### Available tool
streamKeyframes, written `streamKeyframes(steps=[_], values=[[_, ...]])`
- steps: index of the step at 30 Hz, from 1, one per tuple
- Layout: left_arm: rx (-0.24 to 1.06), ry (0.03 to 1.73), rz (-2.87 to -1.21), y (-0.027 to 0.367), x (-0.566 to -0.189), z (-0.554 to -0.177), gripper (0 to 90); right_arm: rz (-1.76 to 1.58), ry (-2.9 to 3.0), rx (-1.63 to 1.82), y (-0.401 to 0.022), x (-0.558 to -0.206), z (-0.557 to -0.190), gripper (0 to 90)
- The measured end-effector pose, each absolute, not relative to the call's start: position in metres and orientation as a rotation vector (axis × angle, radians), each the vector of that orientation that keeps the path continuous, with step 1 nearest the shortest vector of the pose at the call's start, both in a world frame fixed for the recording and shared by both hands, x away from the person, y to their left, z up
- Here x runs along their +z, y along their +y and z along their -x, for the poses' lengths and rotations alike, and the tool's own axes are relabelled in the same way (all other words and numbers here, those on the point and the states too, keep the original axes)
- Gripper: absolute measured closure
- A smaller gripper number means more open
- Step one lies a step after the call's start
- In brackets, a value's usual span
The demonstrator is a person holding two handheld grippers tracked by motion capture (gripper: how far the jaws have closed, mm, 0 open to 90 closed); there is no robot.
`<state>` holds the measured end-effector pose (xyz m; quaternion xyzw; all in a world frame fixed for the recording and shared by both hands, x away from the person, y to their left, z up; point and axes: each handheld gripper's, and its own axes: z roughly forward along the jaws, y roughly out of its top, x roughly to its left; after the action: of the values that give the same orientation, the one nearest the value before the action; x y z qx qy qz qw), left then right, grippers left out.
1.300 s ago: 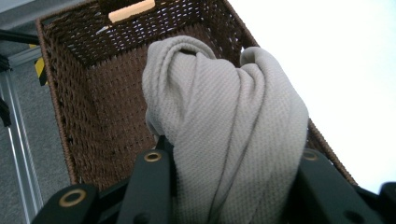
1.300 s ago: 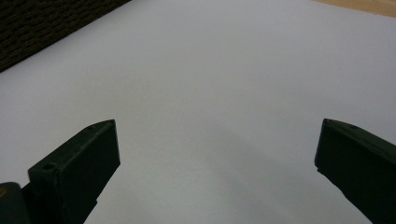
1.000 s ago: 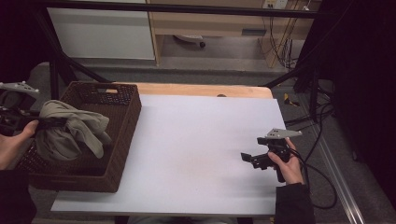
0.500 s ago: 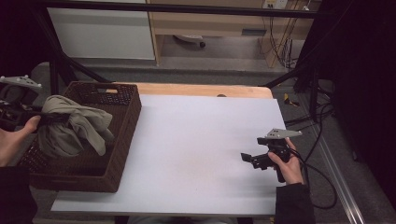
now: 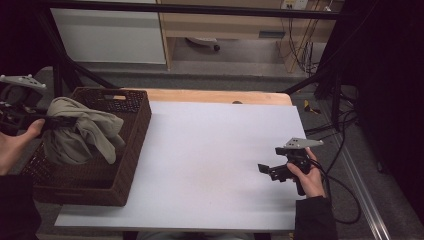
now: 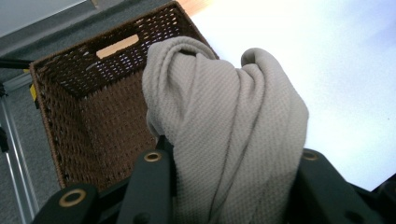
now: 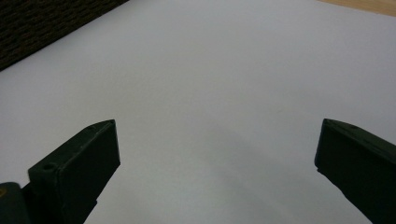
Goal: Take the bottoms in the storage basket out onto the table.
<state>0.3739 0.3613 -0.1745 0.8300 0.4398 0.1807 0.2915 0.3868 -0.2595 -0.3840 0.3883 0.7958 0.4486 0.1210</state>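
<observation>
The left gripper [image 6: 229,186] clamps a beige cloth [image 5: 80,132] over the basket [image 5: 135,145]. A trailing fold may snag the rim. The right gripper [image 7: 217,154] is open.

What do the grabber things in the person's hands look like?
Each is a black handheld tool with two flat black jaws. The left gripper and the right gripper both carry a grey three-cornered plate on top. A black cable trails from the right one, and the person wears dark sleeves.

White table [image 5: 210,150], black cables [image 5: 345,145]
</observation>
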Motion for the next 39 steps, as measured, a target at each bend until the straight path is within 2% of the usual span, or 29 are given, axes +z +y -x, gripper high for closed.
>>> streamKeyframes(steps=[39], values=[[0.482, 1.094, -2.233, 0.334, -0.155, -0.380, 63.1, -1.134, 2.324, 1.311, -0.260, -0.383, -0.387, 0.7]])
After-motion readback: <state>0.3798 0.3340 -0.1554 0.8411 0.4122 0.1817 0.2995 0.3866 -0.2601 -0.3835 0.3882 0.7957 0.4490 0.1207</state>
